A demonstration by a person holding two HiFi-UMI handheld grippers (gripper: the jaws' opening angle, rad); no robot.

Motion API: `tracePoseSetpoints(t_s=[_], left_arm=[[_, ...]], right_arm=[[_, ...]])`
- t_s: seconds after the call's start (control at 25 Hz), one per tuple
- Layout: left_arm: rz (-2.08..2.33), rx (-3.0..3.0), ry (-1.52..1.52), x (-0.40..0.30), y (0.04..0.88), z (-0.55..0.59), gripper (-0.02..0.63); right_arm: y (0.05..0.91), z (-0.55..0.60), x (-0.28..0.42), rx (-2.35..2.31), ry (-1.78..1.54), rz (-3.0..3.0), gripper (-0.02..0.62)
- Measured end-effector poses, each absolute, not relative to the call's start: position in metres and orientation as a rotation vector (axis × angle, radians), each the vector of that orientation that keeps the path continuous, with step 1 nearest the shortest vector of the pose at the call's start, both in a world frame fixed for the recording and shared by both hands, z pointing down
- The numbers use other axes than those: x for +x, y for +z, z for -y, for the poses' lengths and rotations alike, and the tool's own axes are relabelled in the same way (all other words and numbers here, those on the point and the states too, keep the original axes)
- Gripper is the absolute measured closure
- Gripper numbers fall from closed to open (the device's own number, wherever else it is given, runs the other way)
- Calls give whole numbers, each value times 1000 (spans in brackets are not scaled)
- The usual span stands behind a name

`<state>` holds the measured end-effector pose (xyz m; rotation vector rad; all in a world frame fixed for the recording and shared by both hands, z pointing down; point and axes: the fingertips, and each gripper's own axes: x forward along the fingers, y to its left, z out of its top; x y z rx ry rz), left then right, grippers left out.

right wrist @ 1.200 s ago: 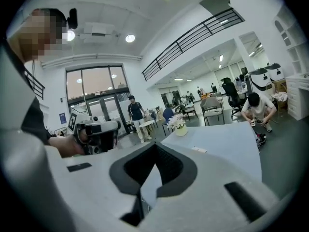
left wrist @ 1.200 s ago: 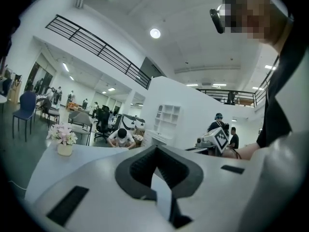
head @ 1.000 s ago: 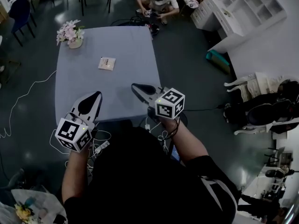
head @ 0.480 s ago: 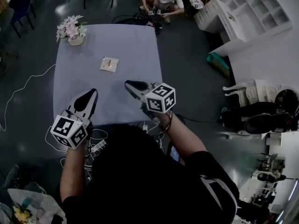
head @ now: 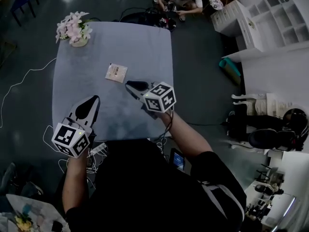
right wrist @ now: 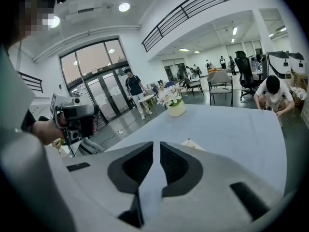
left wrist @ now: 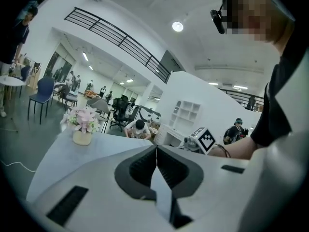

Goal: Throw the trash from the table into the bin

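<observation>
Both the left gripper [head: 91, 103] and the right gripper [head: 133, 85] are closed and empty, so the flat trash packet [head: 116, 72], maybe paper, on the table [head: 82, 76] near the right one could get pushed away.

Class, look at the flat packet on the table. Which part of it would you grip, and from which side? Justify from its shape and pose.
Probably its near edge, the one facing the right gripper. The packet lies flat on the table, so there is no height to pinch. Come low from the person's side, open the shut jaws, and slide one under that edge.
</observation>
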<state>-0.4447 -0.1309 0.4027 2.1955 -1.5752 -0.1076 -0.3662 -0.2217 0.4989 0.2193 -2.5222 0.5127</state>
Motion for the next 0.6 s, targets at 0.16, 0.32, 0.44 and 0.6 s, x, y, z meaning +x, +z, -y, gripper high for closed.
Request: tracePoseSetpoints(t_s=[0.16,0.32,0.44,0.6], left_arm=[[1568,2133,-85,-457,427,148,592],[1558,2083,-62,-470,449,163,592],[1551,2059,-52,-479,466,175,592],[1539,2040,-45,-485,483,191,592]], right_arm=[[529,244,-382,197,509,2453,555],[559,265,-398,172,490,2391,507],[583,279,-408,149,454,2345,480],[611,296,-420,120,392,2286,431]])
